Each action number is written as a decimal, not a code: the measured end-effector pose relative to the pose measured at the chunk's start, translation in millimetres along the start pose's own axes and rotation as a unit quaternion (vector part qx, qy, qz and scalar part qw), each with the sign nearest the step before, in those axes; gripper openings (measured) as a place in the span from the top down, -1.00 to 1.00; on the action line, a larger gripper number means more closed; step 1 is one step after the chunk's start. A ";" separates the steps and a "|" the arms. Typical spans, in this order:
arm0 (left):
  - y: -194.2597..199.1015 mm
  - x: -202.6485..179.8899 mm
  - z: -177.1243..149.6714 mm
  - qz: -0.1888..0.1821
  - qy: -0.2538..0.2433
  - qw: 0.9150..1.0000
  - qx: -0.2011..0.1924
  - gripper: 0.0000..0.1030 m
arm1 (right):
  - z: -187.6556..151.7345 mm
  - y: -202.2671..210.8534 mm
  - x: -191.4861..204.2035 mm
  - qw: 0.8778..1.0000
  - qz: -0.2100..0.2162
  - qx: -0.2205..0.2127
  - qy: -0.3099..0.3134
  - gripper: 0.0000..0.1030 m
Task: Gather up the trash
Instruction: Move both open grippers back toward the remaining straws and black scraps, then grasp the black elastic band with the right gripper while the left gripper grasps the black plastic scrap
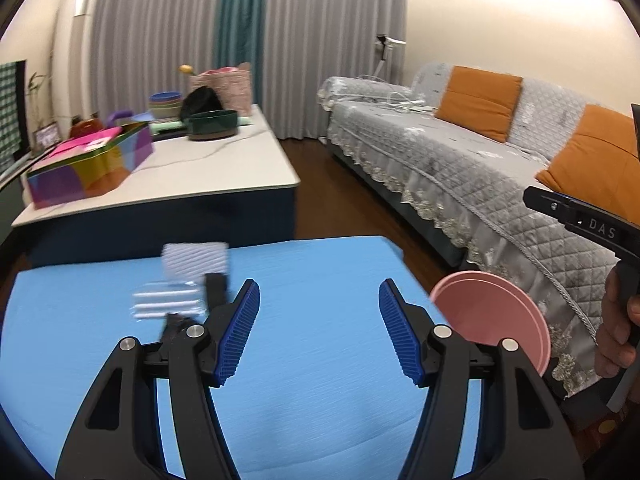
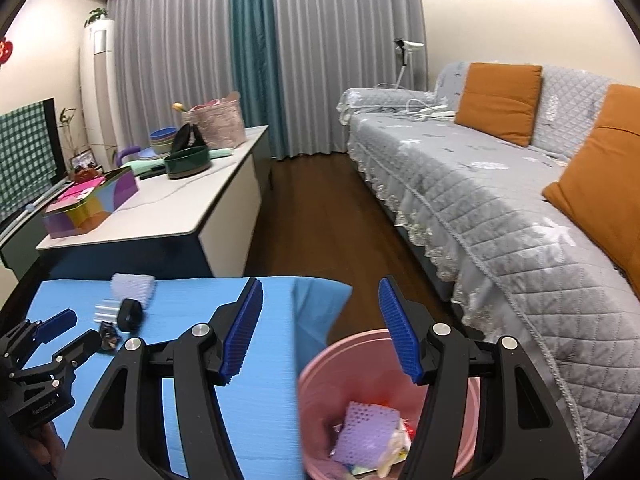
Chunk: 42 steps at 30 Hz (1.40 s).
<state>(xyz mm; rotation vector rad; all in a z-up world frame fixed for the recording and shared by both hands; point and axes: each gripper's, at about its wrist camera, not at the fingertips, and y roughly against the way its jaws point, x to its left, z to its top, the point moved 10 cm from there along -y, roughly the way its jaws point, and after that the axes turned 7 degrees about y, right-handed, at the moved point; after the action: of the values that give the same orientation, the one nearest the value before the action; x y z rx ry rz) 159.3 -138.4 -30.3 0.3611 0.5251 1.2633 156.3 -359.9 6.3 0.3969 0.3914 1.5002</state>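
Observation:
My left gripper [image 1: 319, 292] hangs open over the blue table cover [image 1: 320, 420], with nothing between its blue pads. Just left of it lie a lavender patterned piece [image 1: 196, 258], a silver ribbed piece [image 1: 166, 304], a black object [image 1: 216, 288] and a dark crumpled wrapper [image 1: 176, 324]. A pink bin [image 2: 320, 400] stands off the table's right corner. My right gripper [image 2: 320, 292] is open and empty above its rim. Inside the bin lie a purple mesh sheet [image 2: 366, 432] and other scraps. The left gripper [image 2: 76, 330] also shows at the lower left of the right wrist view.
A white-topped low table [image 1: 224, 168] behind carries a colourful tin [image 1: 88, 164], a dark green pan [image 1: 212, 124] and stacked bowls. A grey covered sofa [image 1: 460, 168] with orange cushions runs along the right. Dark wood floor [image 2: 320, 220] lies between. A hand [image 1: 616, 328] grips the right tool.

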 end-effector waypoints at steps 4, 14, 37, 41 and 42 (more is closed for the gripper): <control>7.9 21.8 -0.2 0.008 0.014 1.000 -0.001 -0.17 | 4.3 -2.8 19.2 1.000 0.015 -0.001 0.006 -0.19; 19.3 54.5 0.0 0.022 0.028 0.999 -0.005 0.05 | 10.6 -11.6 59.7 0.999 0.045 -0.001 0.018 -0.01; 27.7 221.9 -21.5 0.119 0.152 0.981 0.011 0.66 | -0.3 -66.3 178.6 0.988 0.151 0.029 0.032 0.62; 24.2 231.9 -21.9 0.123 0.160 0.979 0.011 0.66 | -7.7 -81.9 208.8 0.983 0.175 0.040 0.040 0.60; 23.9 235.7 -21.8 0.125 0.162 0.979 0.010 0.66 | -9.4 -85.3 214.6 0.982 0.179 0.043 0.043 0.59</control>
<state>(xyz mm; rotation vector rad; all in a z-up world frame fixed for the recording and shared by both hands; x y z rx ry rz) 177.4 94.3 -76.6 0.2426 0.7892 1.5735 233.6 -148.0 -44.3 0.4918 0.4727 1.8606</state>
